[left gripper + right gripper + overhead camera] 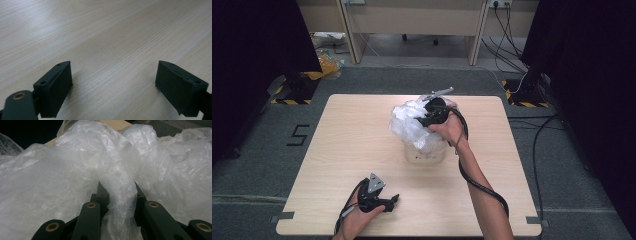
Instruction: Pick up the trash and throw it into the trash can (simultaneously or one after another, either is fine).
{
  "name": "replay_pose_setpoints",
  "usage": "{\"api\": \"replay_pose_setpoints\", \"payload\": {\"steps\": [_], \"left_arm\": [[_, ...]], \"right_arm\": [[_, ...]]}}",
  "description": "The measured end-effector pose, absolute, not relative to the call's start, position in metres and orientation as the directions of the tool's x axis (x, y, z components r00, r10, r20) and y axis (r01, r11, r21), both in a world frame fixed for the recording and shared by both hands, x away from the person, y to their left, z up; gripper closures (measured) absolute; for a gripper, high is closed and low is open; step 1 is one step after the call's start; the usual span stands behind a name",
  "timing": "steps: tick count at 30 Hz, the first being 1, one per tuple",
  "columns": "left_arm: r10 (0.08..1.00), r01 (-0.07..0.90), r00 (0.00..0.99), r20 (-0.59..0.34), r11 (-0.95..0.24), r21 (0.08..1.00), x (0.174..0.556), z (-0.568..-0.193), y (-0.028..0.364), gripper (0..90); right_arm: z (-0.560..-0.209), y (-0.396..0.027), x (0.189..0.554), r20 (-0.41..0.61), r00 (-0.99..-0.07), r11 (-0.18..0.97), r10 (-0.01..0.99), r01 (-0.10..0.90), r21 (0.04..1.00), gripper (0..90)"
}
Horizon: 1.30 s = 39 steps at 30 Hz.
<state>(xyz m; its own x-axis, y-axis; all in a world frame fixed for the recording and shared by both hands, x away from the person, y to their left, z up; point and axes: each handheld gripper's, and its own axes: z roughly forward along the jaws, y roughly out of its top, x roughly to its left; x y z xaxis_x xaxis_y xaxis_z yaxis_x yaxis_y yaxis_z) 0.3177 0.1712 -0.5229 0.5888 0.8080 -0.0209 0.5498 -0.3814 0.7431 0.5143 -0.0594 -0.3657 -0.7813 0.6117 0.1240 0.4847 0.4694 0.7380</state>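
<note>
- Right gripper (428, 111): over the far middle of the bench (337, 150), held in a hand (451, 127) that comes in from the right. Pinching a twisted strand of the bag (412, 125); in the right gripper view the strand (120, 195) runs up between the two jaws, which press on it from both sides. The jaw tips are buried in film and cannot be made out.
- Bag: thin, clear-white plastic, crumpled and bunched. It sits in and over the pail (424, 152), spilling past the rim on the left. In the right gripper view its folds (50, 190) cover nearly everything behind; a sliver of bench top shows at the upper edge.
- Pail: pale, translucent, upright on the bench middle. Its rim and upper wall are hidden under the bag; the lower wall shows, with a faint dark mark too small to read. Contents cannot be told.
- Left gripper (392, 200): at the near edge of the bench, well apart from the pail, in a hand (357, 217) cut off by the bottom of the high view. Jaws spread wide, with bare wood between them in the left gripper view (113, 82).
- Cables: one trails from each gripper along the forearm.
</note>
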Motion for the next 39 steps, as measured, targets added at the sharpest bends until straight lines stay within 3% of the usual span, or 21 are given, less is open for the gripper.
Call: {"api": "replay_pose_setpoints", "payload": {"steps": [11,18,22,35,39], "left_arm": [[0.803,0.547,0.595,-0.025,-0.382,0.745,0.317,-0.523,0.172,14.1],[0.8,0.55,0.599,-0.04,-0.375,0.747,0.318,-0.522,0.173,14.9],[0.802,0.545,0.597,-0.024,-0.383,0.745,0.318,-0.523,0.171,14.4],[0.802,0.547,0.597,-0.025,-0.384,0.744,0.318,-0.523,0.171,14.5],[0.802,0.547,0.597,-0.027,-0.382,0.745,0.318,-0.523,0.172,14.5]], "right_arm": [[-0.378,-0.058,0.52,0.135,-0.781,0.513,0.61,0.518,0.685,76.9],[-0.393,-0.059,0.528,0.142,-0.774,0.559,0.617,0.558,0.613,77.9],[-0.4,-0.055,0.531,0.095,-0.771,0.616,0.63,0.571,0.543,78.2],[-0.404,-0.055,0.53,0.112,-0.776,0.641,0.621,0.585,0.498,75.9],[-0.404,-0.058,0.53,0.132,-0.766,0.617,0.63,0.596,0.514,70.1]]}}
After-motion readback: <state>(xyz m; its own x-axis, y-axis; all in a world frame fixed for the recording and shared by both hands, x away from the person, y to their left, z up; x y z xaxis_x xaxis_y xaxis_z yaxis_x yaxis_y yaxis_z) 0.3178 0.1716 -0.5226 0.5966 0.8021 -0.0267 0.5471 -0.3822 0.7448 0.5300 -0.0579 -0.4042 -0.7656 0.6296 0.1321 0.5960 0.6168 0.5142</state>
